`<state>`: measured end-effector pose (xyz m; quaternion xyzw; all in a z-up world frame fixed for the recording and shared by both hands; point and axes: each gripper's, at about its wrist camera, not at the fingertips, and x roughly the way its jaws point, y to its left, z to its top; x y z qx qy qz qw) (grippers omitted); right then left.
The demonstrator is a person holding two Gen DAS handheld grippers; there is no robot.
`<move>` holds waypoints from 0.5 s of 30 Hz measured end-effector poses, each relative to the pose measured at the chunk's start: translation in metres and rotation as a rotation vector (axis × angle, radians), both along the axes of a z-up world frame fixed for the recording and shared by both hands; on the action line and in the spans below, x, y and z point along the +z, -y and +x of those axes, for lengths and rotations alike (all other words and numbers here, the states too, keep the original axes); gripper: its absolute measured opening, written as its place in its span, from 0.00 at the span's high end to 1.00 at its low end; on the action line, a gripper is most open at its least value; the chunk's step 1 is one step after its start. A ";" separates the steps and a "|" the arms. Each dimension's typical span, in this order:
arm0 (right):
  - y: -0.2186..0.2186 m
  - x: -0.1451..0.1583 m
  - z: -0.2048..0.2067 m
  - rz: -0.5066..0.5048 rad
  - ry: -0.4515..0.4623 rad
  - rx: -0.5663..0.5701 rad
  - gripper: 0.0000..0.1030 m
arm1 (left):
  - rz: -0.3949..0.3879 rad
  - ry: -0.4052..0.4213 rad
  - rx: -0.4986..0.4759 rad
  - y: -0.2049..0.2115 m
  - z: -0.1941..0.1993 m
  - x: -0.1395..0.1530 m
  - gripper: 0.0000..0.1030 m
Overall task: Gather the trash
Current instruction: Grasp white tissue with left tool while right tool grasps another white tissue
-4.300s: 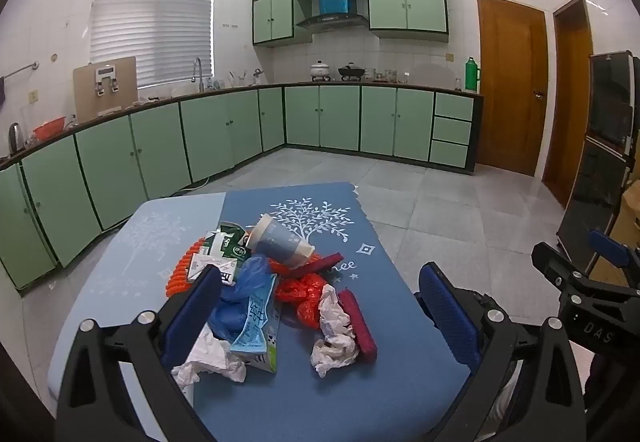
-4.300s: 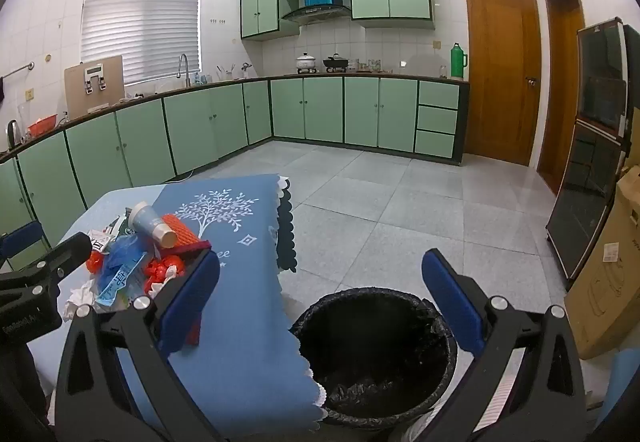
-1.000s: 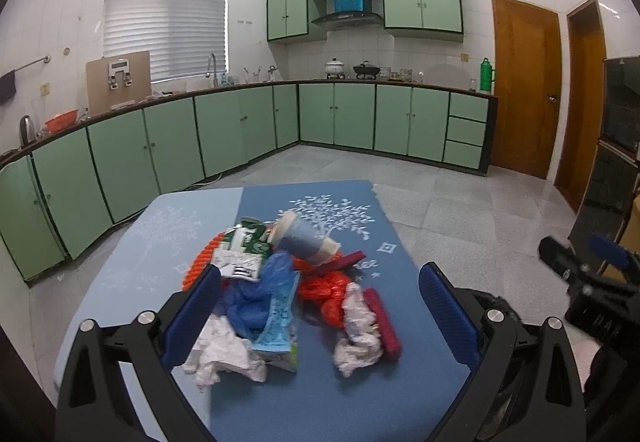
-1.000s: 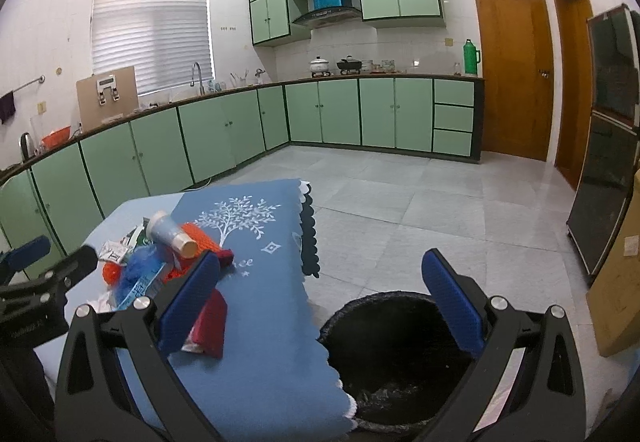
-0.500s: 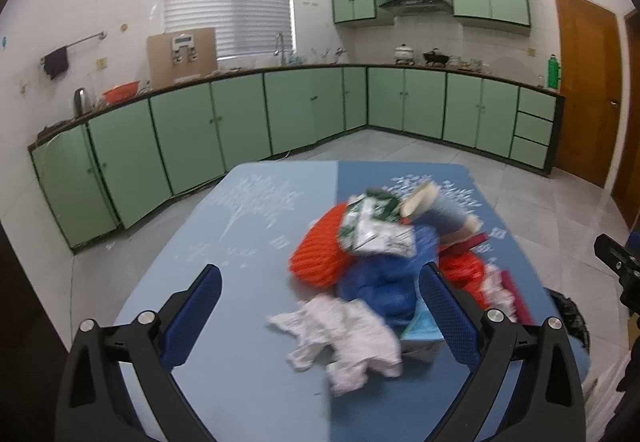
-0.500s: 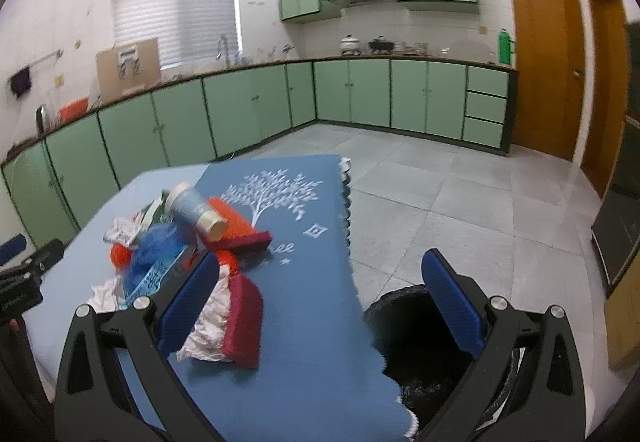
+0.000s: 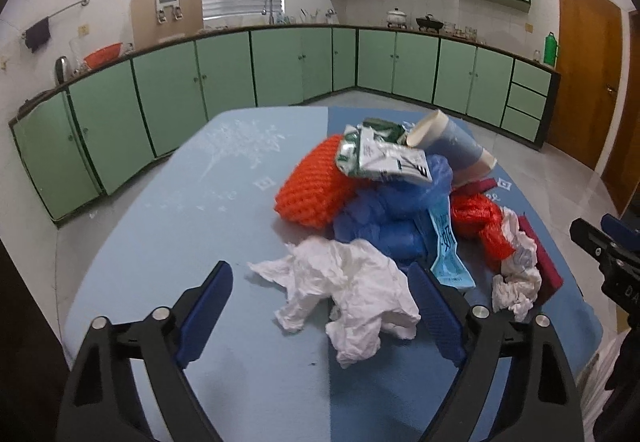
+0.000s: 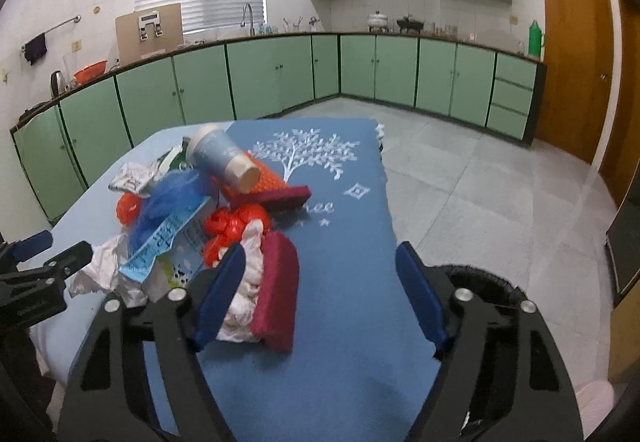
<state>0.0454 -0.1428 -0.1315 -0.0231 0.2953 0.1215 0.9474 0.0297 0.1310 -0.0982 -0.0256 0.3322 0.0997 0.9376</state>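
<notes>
A trash pile lies on the blue table point(image 7: 192, 210): an orange net point(image 7: 316, 186), a blue bag point(image 7: 384, 214), a paper cup point(image 7: 452, 146), a silver-green wrapper point(image 7: 380, 158) and a red bag point(image 7: 476, 218). My left gripper point(image 7: 320, 270) hangs low over the pile's near side, jaws closing around a crumpled white tissue point(image 7: 348, 290). The pads are not pressing on it. My right gripper point(image 8: 320, 254) is also closing. A maroon pad point(image 8: 278, 294) and a second white tissue point(image 8: 246, 282) lie just inside its left finger point(image 8: 218, 290), ungripped.
A black trash bin point(image 8: 488, 284) stands on the tiled floor past the table's right edge, behind my right gripper's right finger. Green cabinets line the far walls. Brown wooden doors are at the right. Bare tablecloth point(image 8: 352, 242) stretches beside the pile.
Both grippers came forward and down to the pile and their jaws narrowed. The white tissue now lies between the left fingers, and the maroon pad between the right ones.
</notes>
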 end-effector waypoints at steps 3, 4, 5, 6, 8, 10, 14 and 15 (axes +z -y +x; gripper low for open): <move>-0.002 -0.007 0.000 -0.015 -0.024 0.019 0.35 | -0.006 -0.021 -0.008 0.001 0.004 -0.007 0.22; -0.003 -0.008 0.000 -0.011 -0.032 0.026 0.37 | -0.007 -0.030 -0.011 0.001 0.004 -0.010 0.24; -0.004 -0.009 0.000 -0.004 -0.039 0.036 0.38 | -0.009 -0.035 -0.013 0.001 0.005 -0.013 0.30; -0.005 -0.009 0.000 0.002 -0.040 0.044 0.39 | -0.014 -0.046 -0.017 0.002 0.006 -0.015 0.36; -0.008 -0.009 -0.002 0.009 -0.033 0.072 0.41 | -0.023 -0.055 -0.030 0.002 0.006 -0.019 0.46; -0.016 -0.009 -0.004 0.015 -0.031 0.124 0.46 | -0.027 -0.061 -0.042 0.003 0.007 -0.022 0.57; -0.034 -0.012 -0.006 0.002 -0.045 0.222 0.59 | -0.044 -0.074 -0.063 0.002 0.008 -0.025 0.76; -0.038 -0.013 -0.007 -0.006 -0.046 0.235 0.61 | -0.041 -0.072 -0.065 0.003 0.007 -0.025 0.78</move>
